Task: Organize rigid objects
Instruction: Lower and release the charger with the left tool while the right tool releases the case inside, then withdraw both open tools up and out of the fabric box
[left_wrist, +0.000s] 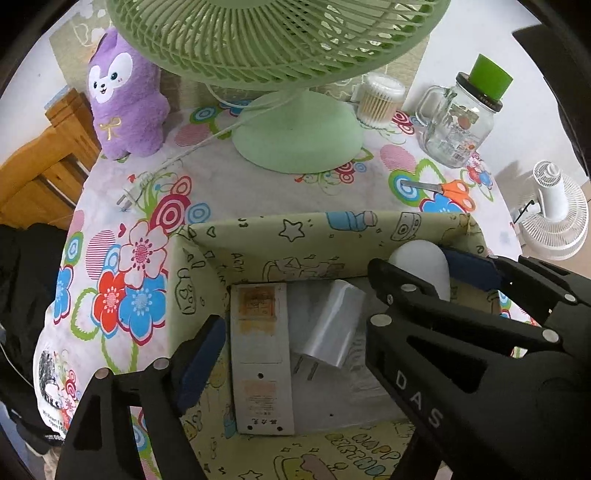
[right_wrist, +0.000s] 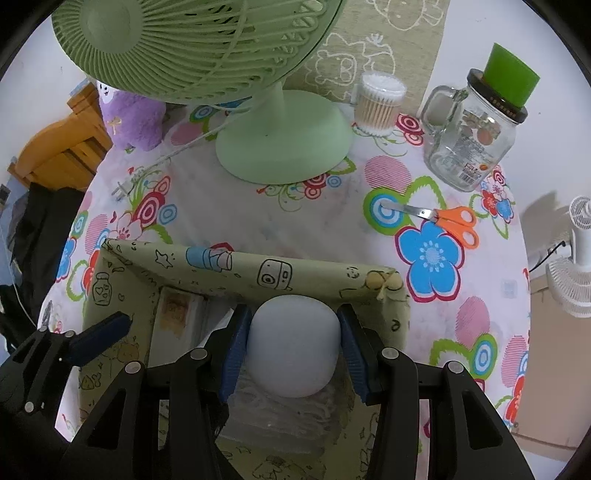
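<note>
Right hand-held gripper (right_wrist: 293, 350) clamped shut, left hand-held gripper (left_wrist: 332, 332) spread wide.

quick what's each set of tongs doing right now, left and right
Left tongs: open, holding nothing, poised at the left wall of the green paper-covered box.
Right tongs: shut on the white rounded object, over the box.

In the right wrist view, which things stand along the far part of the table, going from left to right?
Purple plush toy → green fan → cotton swab tub → glass jar mug with a green cup on its lid.
</note>
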